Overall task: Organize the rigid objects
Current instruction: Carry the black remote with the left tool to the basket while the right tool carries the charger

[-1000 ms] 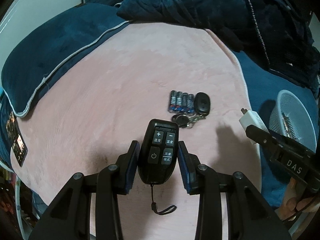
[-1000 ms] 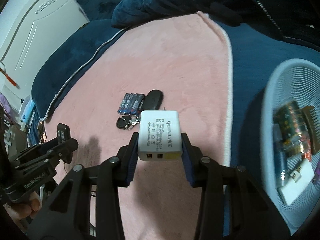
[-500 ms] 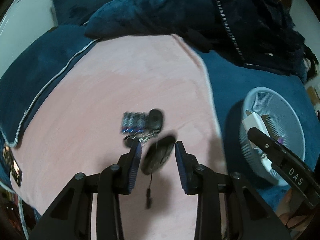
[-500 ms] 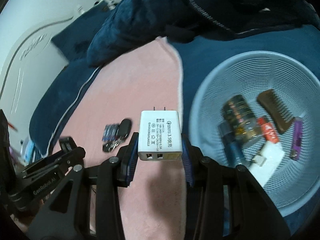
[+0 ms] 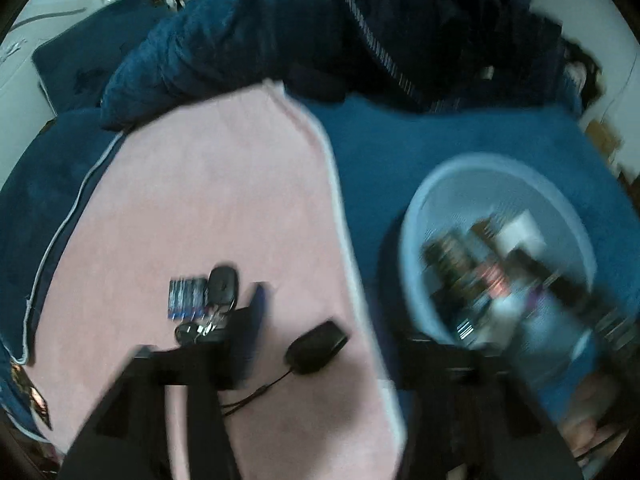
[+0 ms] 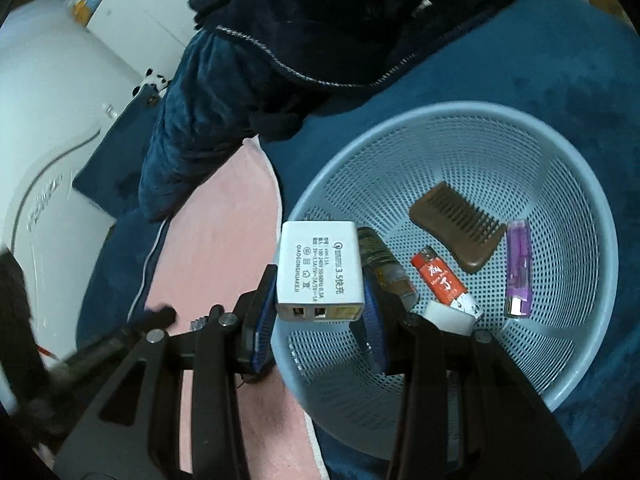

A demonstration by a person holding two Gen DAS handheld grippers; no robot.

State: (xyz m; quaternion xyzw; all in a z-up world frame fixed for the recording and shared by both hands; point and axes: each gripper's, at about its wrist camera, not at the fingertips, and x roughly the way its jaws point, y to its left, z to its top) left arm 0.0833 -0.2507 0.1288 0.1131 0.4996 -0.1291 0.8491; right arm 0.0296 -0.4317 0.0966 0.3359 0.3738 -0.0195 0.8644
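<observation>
My left gripper (image 5: pixel 334 328) is blurred and its jaws are opening. The black remote (image 5: pixel 316 346) sits tilted between them, free of both pads, its cord trailing over the pink blanket (image 5: pixel 208 200); I cannot tell whether it rests on the blanket. My right gripper (image 6: pixel 318 280) is shut on a white USB charger (image 6: pixel 316 264), held over the near rim of the pale blue mesh basket (image 6: pixel 440 112). In the left wrist view the basket (image 5: pixel 412 240) lies to the right on the blue cover.
Batteries (image 5: pixel 186 298), a black key fob (image 5: pixel 223 284) and keys (image 5: pixel 192 330) lie on the blanket left of the remote. The basket holds a brown comb (image 6: pixel 456 224), a purple lighter (image 6: pixel 518 268), a red packet (image 6: pixel 440 280) and more. Dark bedding (image 5: pixel 240 40) is piled behind.
The left jaws have spread and let go of the remote. Both hands swung right toward the basket, and the right one now holds the charger over its rim.
</observation>
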